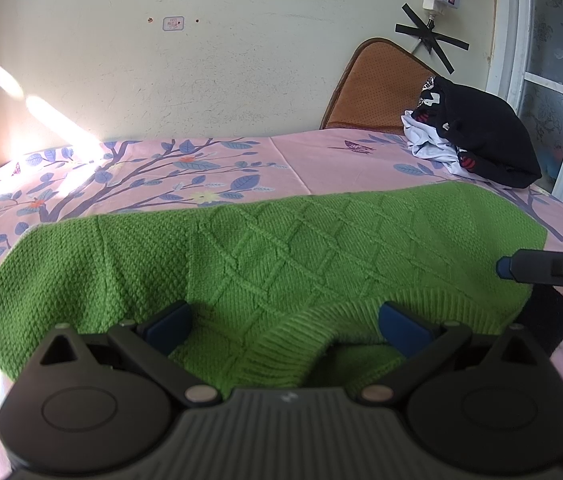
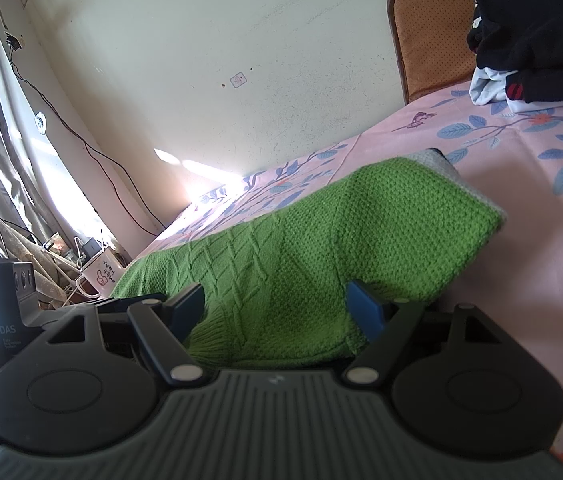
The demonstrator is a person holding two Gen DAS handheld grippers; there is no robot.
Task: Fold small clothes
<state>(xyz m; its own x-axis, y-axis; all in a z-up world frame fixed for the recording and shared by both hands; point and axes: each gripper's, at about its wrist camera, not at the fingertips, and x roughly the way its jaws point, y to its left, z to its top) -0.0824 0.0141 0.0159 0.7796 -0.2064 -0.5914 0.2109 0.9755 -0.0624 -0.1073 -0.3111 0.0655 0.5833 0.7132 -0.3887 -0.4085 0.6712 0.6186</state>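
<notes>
Sweater [image 1: 281, 240], green knit with a diamond pattern, lies spread flat on the bed [image 1: 321, 160], collar at the near edge, sleeves out to left and right. Left tongs [image 1: 285, 324] spread wide, hovering over the ribbed collar [image 1: 309, 340], nothing pinched. Right tongs [image 2: 277, 308] also spread, over the near hem by the right sleeve [image 2: 421, 216], gripping nothing. Tip of the right tongs shows at the right edge of the left view.

Step, by my read: garment laid out, first fold not yet started; both tongs are lining up for a grip. Next move likely needs each pair to close on an edge or sleeve, lift and carry it across the body. Thick knit, so take a full bite of the fabric, or it slips.

Pile of clothes [image 1: 477, 140], black and white, sits far right on the bed, in front of a brown cushion [image 1: 369, 88] leaning on the wall.

Writing: "DAS" on the black unit [image 2: 5, 312] at the left of the right view, with smaller print below it too small to read. Mug [image 2: 101, 276] on the cluttered side stand has a thumbs-up drawing. Small sticker [image 1: 172, 23] on the wall and faint pencil figures above it: illegible.
</notes>
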